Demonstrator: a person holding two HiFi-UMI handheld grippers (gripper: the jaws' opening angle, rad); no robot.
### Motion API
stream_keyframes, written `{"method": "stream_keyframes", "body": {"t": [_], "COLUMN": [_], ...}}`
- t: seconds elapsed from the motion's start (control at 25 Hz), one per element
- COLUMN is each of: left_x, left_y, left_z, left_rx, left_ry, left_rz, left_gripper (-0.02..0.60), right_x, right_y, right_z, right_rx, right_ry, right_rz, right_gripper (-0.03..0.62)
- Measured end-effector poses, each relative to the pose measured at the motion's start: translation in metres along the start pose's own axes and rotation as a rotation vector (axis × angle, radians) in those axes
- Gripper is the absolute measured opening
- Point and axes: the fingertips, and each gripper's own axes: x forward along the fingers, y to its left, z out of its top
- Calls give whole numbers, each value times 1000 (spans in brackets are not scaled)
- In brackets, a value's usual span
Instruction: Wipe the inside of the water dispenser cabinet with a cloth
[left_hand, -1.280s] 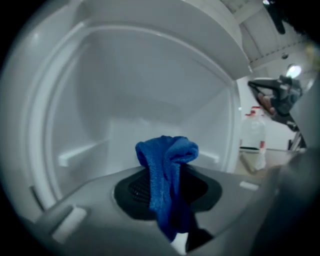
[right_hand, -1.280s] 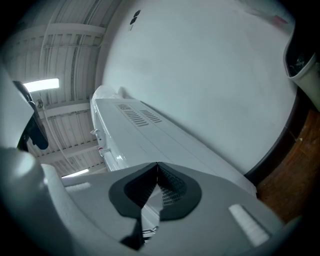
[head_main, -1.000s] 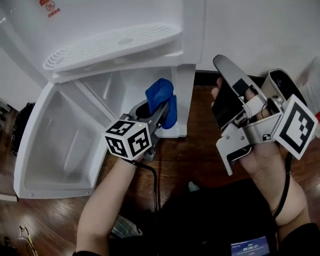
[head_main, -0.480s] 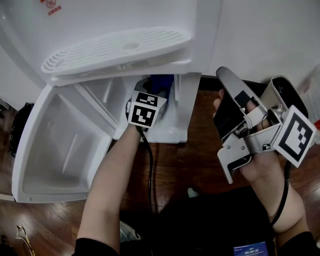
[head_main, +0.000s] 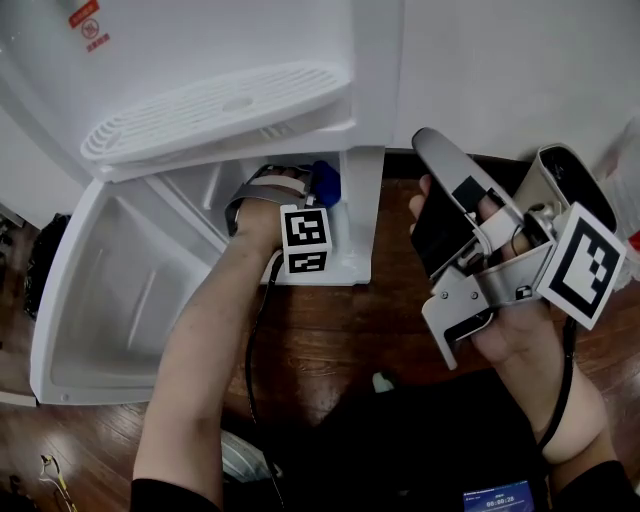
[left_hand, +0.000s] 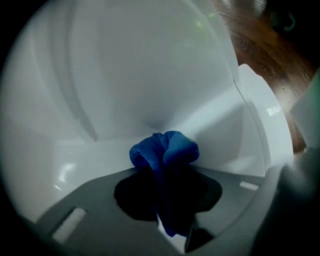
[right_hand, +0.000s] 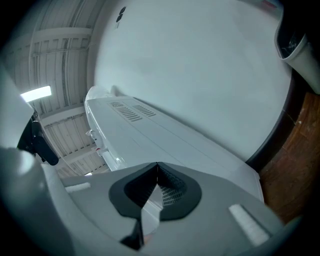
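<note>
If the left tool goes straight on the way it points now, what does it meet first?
Probably the cabinet's white inner wall: the left tool, shut on the blue cloth, points at it, so the cloth would touch first. How far is unclear.

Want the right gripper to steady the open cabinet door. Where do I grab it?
I'd pinch the cabinet door by its raised rim at the near edge, from your side: the rim is thin, the panel broad and flat. Open the shut right gripper first.
</note>
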Motion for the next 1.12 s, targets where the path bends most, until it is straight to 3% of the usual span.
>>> {"method": "stream_keyframes", "body": {"t": [0.16, 0.4, 0.64, 0.84, 1.04, 1.12], "left_x": [6, -42, -79, -48, -13, -2], "left_y": [-8, -46, -82, -59, -29, -24], "left_z": [9, 27, 33, -2, -46, -61], "left_rx": [-29, -54, -64, -141, -317, -273], "left_ry": [0, -137, -167, -44, 108, 169], "left_rz": [-77, -213, -233, -192, -157, -139], "left_gripper": [107, 103, 103, 103, 103, 103], "right_x": [1, 3, 3, 6, 7, 7], "right_y": [1, 5, 9, 15, 12, 11], "right_z": [-2, -2, -1, -2, -6, -6], "right_rx": [2, 11, 20, 24, 19, 23], "right_ry": [15, 16, 3, 11, 40, 42], "right_rz": [16, 41, 64, 85, 75, 70], "right_gripper": [6, 6, 6, 6, 6, 6]}}
